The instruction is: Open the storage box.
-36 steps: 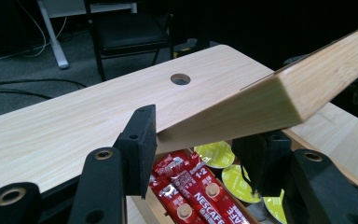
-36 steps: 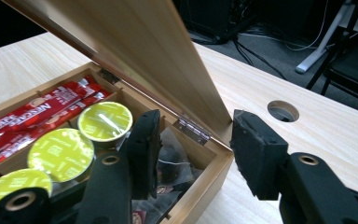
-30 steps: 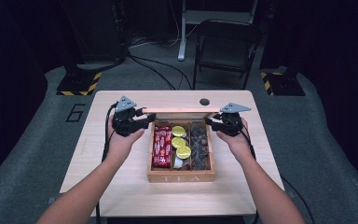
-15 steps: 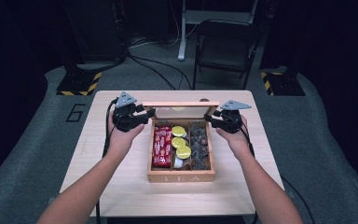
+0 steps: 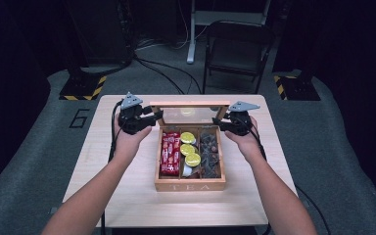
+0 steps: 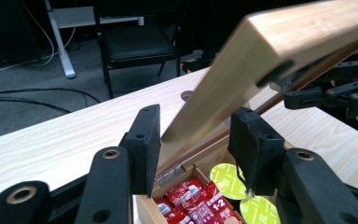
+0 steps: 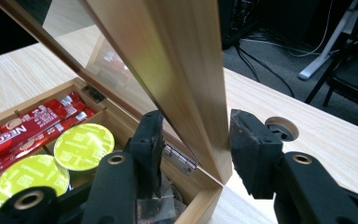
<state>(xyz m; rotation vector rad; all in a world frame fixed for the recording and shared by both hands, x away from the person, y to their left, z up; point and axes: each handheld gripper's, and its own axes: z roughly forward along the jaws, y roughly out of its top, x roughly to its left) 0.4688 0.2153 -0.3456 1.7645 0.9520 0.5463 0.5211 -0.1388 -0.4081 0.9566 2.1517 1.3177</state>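
A wooden tea box (image 5: 191, 186) sits mid-table with its hinged glass lid (image 5: 188, 104) standing tilted above the back wall. Inside lie red sachets (image 5: 170, 154), yellow-green pods (image 5: 188, 149) and dark bags (image 5: 209, 154). My left gripper (image 5: 152, 117) clamps the lid's left side rail, and my right gripper (image 5: 223, 123) clamps its right side rail. In the left gripper view the lid (image 6: 270, 42) slants up between the left gripper's (image 6: 196, 140) jaws. In the right gripper view the lid (image 7: 177, 56) rises between the right gripper's (image 7: 193, 140) jaws, above the pods (image 7: 81, 144).
The light wooden table (image 5: 127, 196) has a round cable hole (image 7: 279, 128) behind the box. A black chair (image 5: 237, 46) and floor cables stand beyond the far edge. The other gripper (image 6: 326, 91) holds the lid's far end in the left gripper view.
Both grippers have risen and moved back with the lid. The lid has swung up from lying low behind the box to standing tilted.
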